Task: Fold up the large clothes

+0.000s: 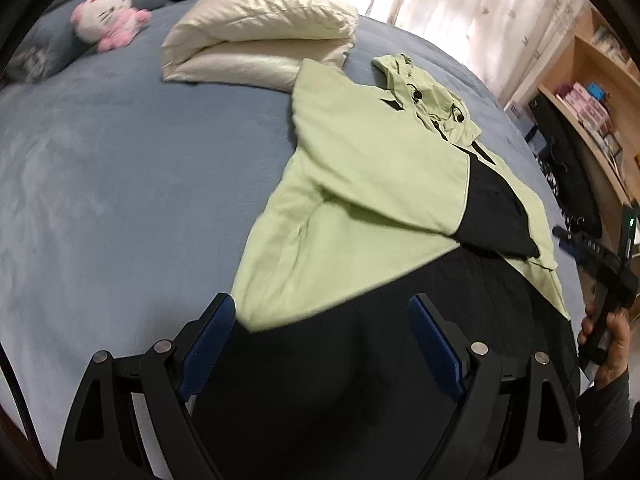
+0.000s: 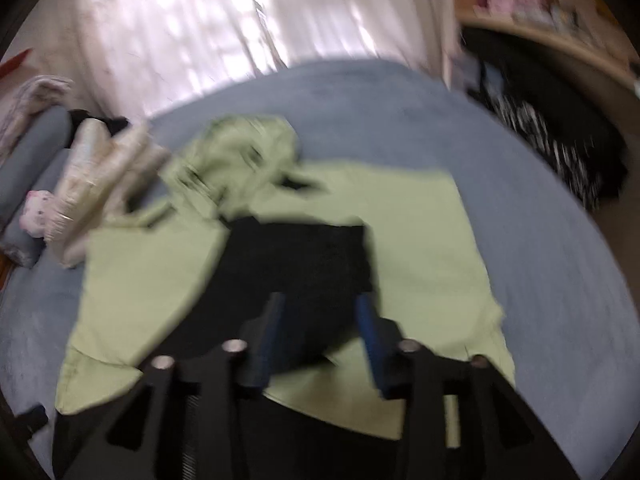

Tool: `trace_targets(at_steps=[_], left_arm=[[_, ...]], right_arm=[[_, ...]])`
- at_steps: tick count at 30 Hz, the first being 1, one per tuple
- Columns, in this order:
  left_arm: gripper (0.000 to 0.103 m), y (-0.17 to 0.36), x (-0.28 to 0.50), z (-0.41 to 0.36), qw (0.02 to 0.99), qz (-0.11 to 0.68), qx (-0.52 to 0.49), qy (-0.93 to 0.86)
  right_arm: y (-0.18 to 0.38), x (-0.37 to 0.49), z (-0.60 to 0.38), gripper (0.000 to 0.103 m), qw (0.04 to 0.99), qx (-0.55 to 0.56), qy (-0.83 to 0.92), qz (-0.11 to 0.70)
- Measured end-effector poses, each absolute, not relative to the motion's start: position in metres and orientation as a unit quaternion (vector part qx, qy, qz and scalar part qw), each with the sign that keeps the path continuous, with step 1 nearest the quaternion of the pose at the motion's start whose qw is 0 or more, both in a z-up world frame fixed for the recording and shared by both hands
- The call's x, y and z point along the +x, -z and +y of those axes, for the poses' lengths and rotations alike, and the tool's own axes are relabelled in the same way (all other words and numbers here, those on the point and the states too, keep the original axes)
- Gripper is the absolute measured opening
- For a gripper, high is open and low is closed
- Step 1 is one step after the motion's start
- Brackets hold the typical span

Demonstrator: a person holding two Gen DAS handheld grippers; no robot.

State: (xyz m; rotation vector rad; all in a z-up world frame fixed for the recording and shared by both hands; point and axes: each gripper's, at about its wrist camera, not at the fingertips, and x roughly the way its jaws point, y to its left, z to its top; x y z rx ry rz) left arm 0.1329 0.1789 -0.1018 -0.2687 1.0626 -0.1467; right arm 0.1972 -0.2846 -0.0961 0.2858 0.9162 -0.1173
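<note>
A light green hooded jacket (image 1: 360, 168) with black panels lies spread on the blue bed (image 1: 120, 180), its sleeves folded in over the front and the hood at the far end. My left gripper (image 1: 322, 312) is open and empty above the jacket's black lower part. My right gripper (image 2: 322, 304) is open and empty above the black sleeve end (image 2: 304, 264); that view is motion-blurred. The jacket also shows in the right wrist view (image 2: 420, 240). The right gripper and the hand holding it show in the left wrist view (image 1: 600, 280) at the bed's right side.
A folded cream duvet (image 1: 260, 32) touches the jacket's far left corner. A pink and white plush toy (image 1: 108, 16) and a blue bolster (image 2: 36, 148) sit at the bed's head. A wooden shelf (image 1: 592, 92) and dark bags (image 2: 560, 140) stand beside the bed, curtains (image 2: 240, 20) behind.
</note>
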Motion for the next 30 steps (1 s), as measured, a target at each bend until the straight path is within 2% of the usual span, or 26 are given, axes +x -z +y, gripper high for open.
trace_targets(at_steps=[3, 6, 11, 18, 19, 20, 21, 22, 23, 24, 25, 30], left_arm=[[0.087, 0.101, 0.168, 0.181, 0.848, 0.511, -0.115, 0.078], [0.087, 0.108, 0.217, 0.181, 0.845, 0.521, -0.1, 0.075], [0.087, 0.127, 0.29, 0.185, 0.834, 0.536, -0.115, 0.065], [0.087, 0.152, 0.352, 0.185, 0.829, 0.548, -0.106, 0.031], [0.087, 0.156, 0.358, 0.185, 0.828, 0.55, -0.105, 0.03], [0.087, 0.158, 0.362, 0.183, 0.828, 0.55, -0.104, 0.033], [0.082, 0.159, 0.365, 0.182, 0.829, 0.548, -0.103, 0.039], [0.06, 0.159, 0.367, 0.179, 0.834, 0.541, -0.099, 0.049], [0.043, 0.157, 0.369, 0.175, 0.839, 0.534, -0.09, 0.063], [0.014, 0.155, 0.371, 0.172, 0.842, 0.531, -0.071, 0.062], [0.005, 0.151, 0.37, 0.17, 0.85, 0.522, -0.058, 0.05], [0.001, 0.133, 0.372, 0.183, 0.883, 0.466, -0.057, 0.018]], right_arm=[[0.107, 0.204, -0.31, 0.053, 0.869, 0.211, 0.031, 0.447], [0.118, 0.221, -0.321, 0.056, 0.86, 0.236, 0.021, 0.452], [0.137, 0.257, -0.328, 0.056, 0.851, 0.234, 0.018, 0.469], [0.167, 0.295, -0.328, 0.056, 0.847, 0.24, 0.009, 0.475], [0.167, 0.297, -0.323, 0.049, 0.853, 0.226, 0.005, 0.471], [0.166, 0.3, -0.318, 0.031, 0.857, 0.208, 0.001, 0.472], [0.167, 0.304, -0.309, 0.031, 0.859, 0.188, -0.006, 0.477], [0.167, 0.306, -0.304, 0.031, 0.862, 0.178, -0.007, 0.474], [0.164, 0.307, -0.296, 0.03, 0.868, 0.163, -0.012, 0.469], [0.161, 0.307, -0.291, 0.029, 0.872, 0.155, -0.017, 0.463], [0.157, 0.307, -0.288, 0.027, 0.877, 0.152, -0.019, 0.456], [0.129, 0.304, -0.276, 0.025, 0.913, 0.13, -0.003, 0.388]])
